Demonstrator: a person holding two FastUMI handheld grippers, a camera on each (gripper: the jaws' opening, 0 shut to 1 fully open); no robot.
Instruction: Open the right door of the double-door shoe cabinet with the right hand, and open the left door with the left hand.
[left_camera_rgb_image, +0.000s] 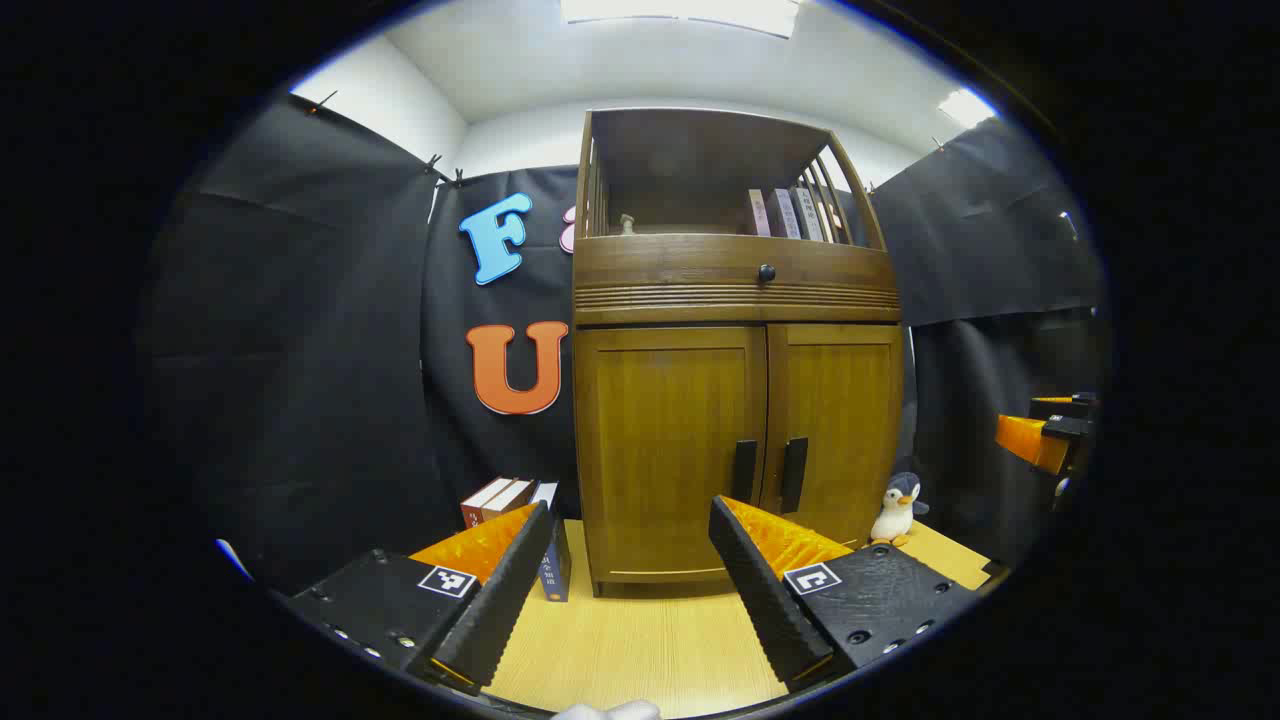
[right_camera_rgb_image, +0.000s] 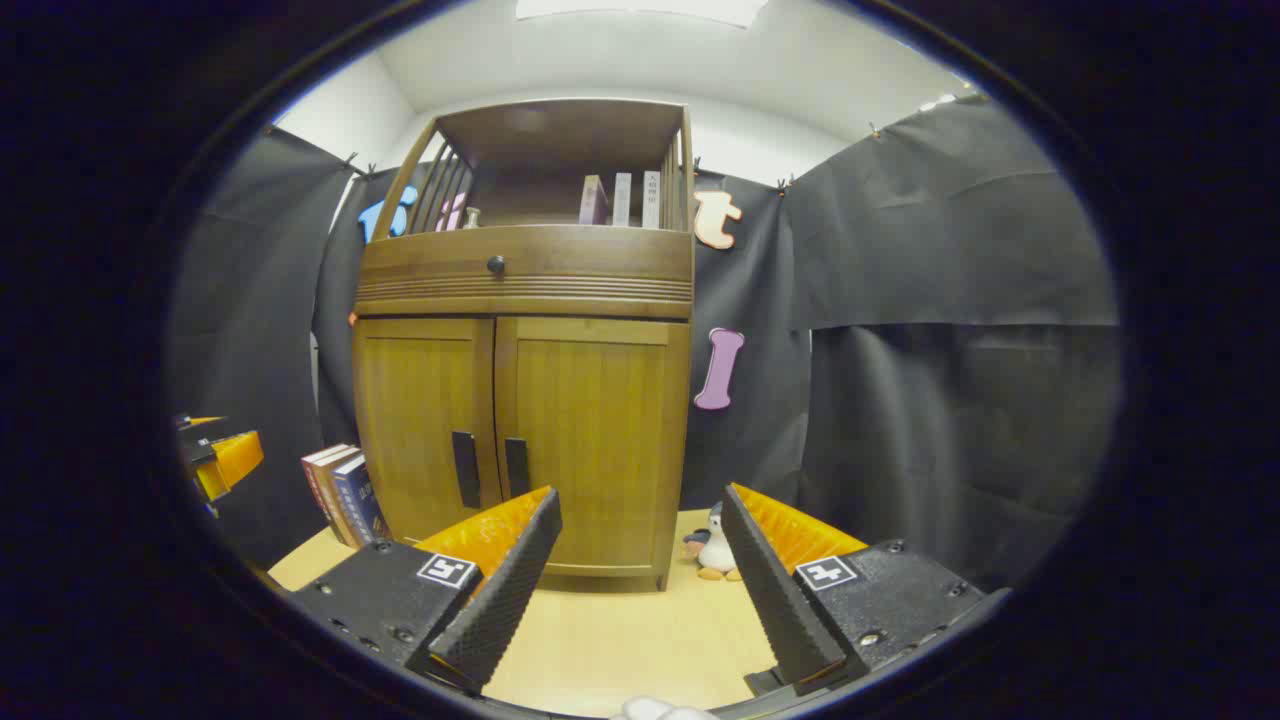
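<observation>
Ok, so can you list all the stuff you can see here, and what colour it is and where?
Shoe cabinet: one, brown wood, on the table, both doors closed.
Door handles: two, black, where the doors meet.
Drawer knob: one, black, above the doors.
Shelf books: a few, pale, top shelf.
Table books: three, red and blue, left of the cabinet.
Penguin toy: one, white and grey, right of the cabinet.
Table: one, light wood.
Left gripper: jaws open.
Right gripper: jaws open.

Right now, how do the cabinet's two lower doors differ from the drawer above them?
The left door and right door are tall panels, while the drawer is a wide, low band. Each door carries a dark vertical bar handle; the drawer carries a small round knob. All three are brown wood and closed.
</observation>
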